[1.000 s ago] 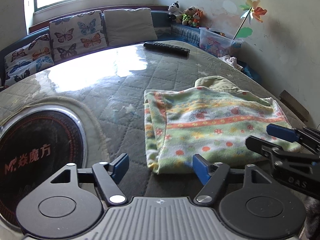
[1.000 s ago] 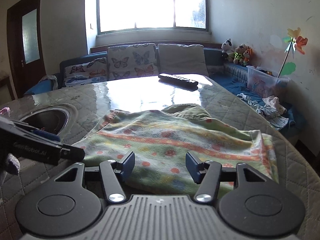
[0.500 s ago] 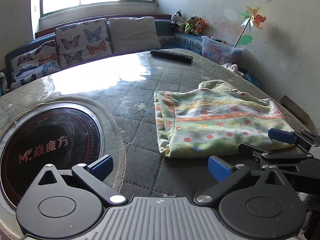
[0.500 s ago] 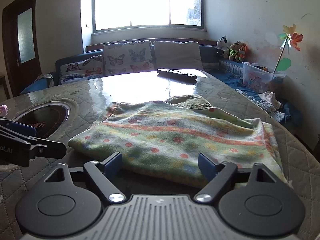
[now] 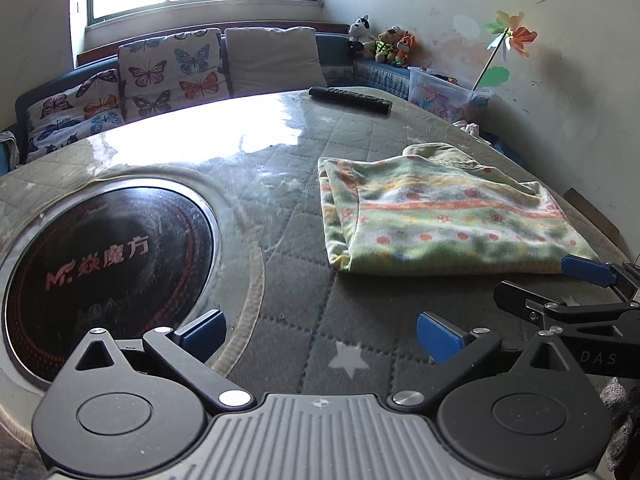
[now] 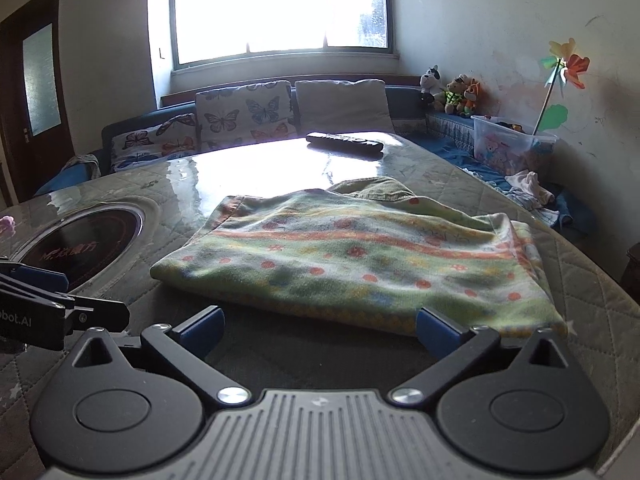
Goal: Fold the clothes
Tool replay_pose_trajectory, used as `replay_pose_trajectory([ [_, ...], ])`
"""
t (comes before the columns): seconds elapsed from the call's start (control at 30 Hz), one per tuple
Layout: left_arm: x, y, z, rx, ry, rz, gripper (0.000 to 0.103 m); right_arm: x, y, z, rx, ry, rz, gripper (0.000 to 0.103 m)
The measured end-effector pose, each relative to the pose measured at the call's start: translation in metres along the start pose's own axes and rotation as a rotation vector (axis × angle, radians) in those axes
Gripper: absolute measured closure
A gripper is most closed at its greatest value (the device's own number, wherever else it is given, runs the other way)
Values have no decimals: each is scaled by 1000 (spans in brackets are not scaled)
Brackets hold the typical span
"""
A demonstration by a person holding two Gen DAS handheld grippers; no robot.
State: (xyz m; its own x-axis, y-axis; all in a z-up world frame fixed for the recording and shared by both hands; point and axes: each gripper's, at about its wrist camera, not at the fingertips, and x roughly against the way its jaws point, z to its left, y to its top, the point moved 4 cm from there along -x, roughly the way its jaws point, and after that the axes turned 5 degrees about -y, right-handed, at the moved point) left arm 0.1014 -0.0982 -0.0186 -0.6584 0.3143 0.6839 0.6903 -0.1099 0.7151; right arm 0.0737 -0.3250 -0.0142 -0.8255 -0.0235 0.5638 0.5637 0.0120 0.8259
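A folded green garment with orange stripes and dots (image 5: 440,220) lies flat on the quilted table top (image 5: 288,152); it also shows in the right wrist view (image 6: 360,260). A plain olive piece (image 6: 376,190) sticks out at its far edge. My left gripper (image 5: 320,330) is open and empty, hovering over the table left of and nearer than the garment. My right gripper (image 6: 320,328) is open and empty, just short of the garment's near edge. Each gripper shows in the other's view, the right one (image 5: 568,292) and the left one (image 6: 48,300).
A round black induction hob (image 5: 100,264) is set into the table at the left. A black remote control (image 5: 352,98) lies at the far edge. Behind are a sofa with butterfly cushions (image 5: 168,68), stuffed toys (image 5: 380,44) and a plastic box (image 5: 444,94).
Both grippers have opened wide and drawn back from the garment toward the near edge of the table. The garment has stayed folded and still.
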Motion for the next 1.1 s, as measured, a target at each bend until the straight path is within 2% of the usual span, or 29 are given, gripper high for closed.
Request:
replay_pose_trajectory([
  [1.1,10,-24,-32,-58,-8,21,0,22,-20,-2,-38,-38,25,0],
])
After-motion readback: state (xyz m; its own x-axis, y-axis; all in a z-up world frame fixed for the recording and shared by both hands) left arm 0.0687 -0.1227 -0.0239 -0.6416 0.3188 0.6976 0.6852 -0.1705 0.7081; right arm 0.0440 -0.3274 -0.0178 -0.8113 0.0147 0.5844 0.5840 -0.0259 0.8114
